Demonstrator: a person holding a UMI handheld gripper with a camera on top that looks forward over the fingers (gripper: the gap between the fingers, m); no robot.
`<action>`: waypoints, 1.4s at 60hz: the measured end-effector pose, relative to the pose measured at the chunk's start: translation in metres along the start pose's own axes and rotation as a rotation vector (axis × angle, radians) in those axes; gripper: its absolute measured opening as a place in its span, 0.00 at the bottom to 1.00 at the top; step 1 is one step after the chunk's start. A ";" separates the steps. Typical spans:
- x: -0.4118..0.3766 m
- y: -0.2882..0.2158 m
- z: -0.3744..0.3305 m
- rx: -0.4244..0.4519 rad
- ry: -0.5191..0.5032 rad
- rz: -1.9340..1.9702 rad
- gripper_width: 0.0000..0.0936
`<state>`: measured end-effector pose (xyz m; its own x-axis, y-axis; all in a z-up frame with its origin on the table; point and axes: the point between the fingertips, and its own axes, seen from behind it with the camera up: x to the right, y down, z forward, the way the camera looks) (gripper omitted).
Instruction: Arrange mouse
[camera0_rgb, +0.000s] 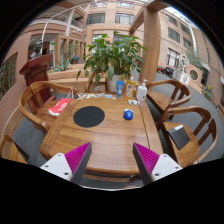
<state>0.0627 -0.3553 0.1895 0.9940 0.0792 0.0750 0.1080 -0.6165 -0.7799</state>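
A small blue mouse (128, 114) lies on the wooden table (105, 140), to the right of a round black mouse pad (89, 116) and not on it. Both are well beyond my fingers. My gripper (112, 160) is open and empty above the near part of the table. Its magenta pads (76, 160) stand wide apart with nothing between them.
A large potted plant (112, 55) stands at the far end of the table, with small bottles (141, 92) in front of it. A red and white item (60, 105) lies at the table's left edge. Wooden chairs (185, 125) surround the table; a dark object (180, 135) rests on the right one.
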 end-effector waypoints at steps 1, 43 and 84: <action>0.001 0.003 0.008 -0.009 0.000 0.004 0.90; 0.116 -0.060 0.380 0.008 0.111 0.126 0.88; 0.126 -0.107 0.409 0.065 0.187 0.081 0.38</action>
<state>0.1697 0.0411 0.0285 0.9857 -0.1190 0.1193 0.0320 -0.5626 -0.8261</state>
